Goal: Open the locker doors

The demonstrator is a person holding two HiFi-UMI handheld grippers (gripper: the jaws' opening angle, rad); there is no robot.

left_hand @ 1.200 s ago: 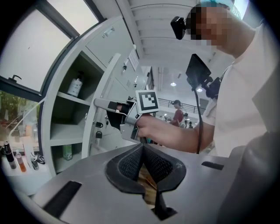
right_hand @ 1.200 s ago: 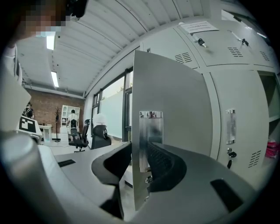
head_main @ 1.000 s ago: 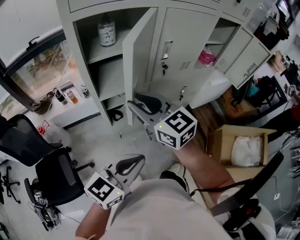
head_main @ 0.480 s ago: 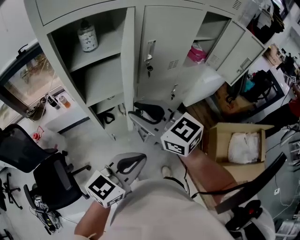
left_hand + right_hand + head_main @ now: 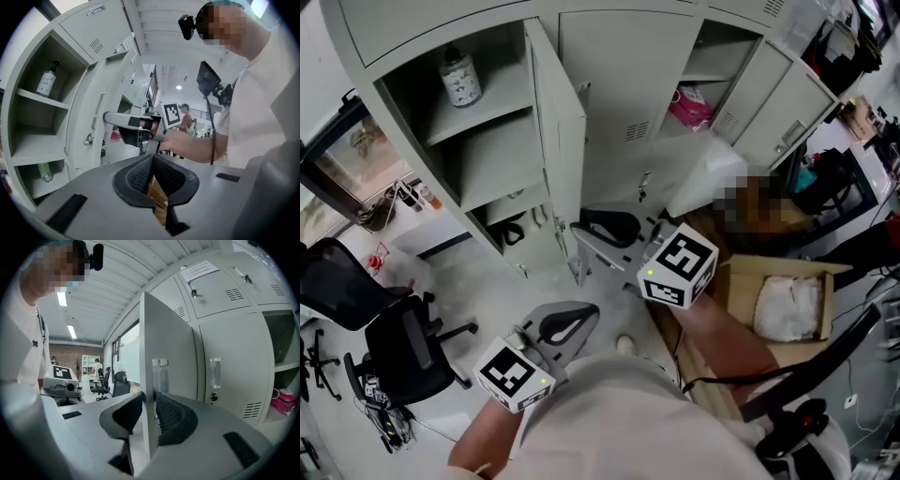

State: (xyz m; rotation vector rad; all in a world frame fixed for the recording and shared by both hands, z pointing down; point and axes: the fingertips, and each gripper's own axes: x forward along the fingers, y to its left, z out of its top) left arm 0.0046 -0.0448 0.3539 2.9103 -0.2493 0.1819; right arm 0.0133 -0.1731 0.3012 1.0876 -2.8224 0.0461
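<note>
Grip: the right gripper point(image 5: 150, 400) has its jaws closing on the locker door point(image 5: 172, 348), one pad against each face, and we see no gap left at the pads.
Door edge: the free edge stands upright between the jaws. It runs well above them and drops below them out of sight.
Door position: the door is swung out from the leftmost locker and is edge-on to the right gripper.
Swing side: left of the right gripper we see open floor point(image 5: 478, 281), with an office chair point(image 5: 403, 342) well apart further left.
Locker side: just right of the right gripper stands the closed neighbour door point(image 5: 229, 362) with a key point(image 5: 213, 397) in its lock. Past that, a pink bag point(image 5: 283, 401) lies in an open compartment.
Behind the door: the open locker's shelves lie up and to the left of the right gripper, with a bottle point(image 5: 459, 79) on the top shelf.
Low right: a cardboard box point(image 5: 736, 291) sits on the floor, below and right of the right gripper.
Other hand: the left gripper point(image 5: 152, 158) sits lower and to the left of the right gripper, well apart from the lockers. Its tips are together with nothing between them.
Hidden: the right gripper's body covers the foot of the door, and the door's own leaf hides its hinges.
Unclear: we cannot identify the dark item in the lowest compartment.
</note>
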